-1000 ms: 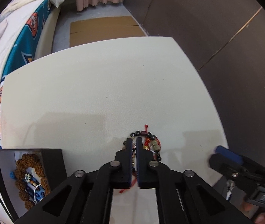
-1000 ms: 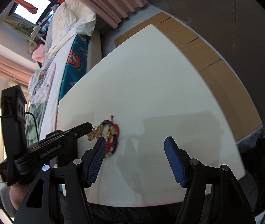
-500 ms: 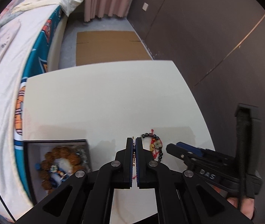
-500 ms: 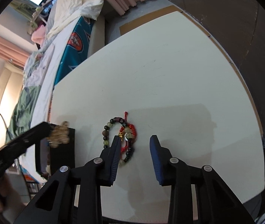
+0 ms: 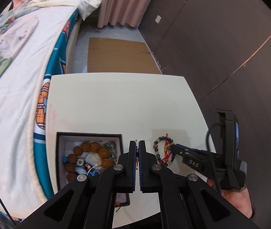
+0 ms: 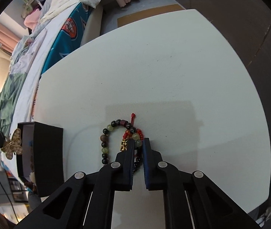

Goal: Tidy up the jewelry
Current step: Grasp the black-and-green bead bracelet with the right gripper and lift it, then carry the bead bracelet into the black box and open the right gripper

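My left gripper (image 5: 137, 143) is shut on a gold butterfly brooch (image 6: 13, 144), held above the right edge of the black jewelry box (image 5: 89, 135); in the left wrist view only a thin gold edge shows between the fingers. The box holds a brown bead bracelet (image 5: 89, 152) and blue pieces. A dark and green bead bracelet (image 6: 106, 141) with a red cord bracelet lies on the white table (image 6: 154, 66). My right gripper (image 6: 137, 142) is closed around the bracelet's right side, beads between its fingers.
A bed with a white and teal cover (image 5: 21, 95) runs along the table's left side. Flat cardboard (image 5: 120, 57) lies on the floor beyond the table. A dark wall (image 5: 221, 38) stands to the right.
My left gripper lifted the brooch and moved left over the box. My right gripper moved in on the bead bracelet and closed from wide open onto it.
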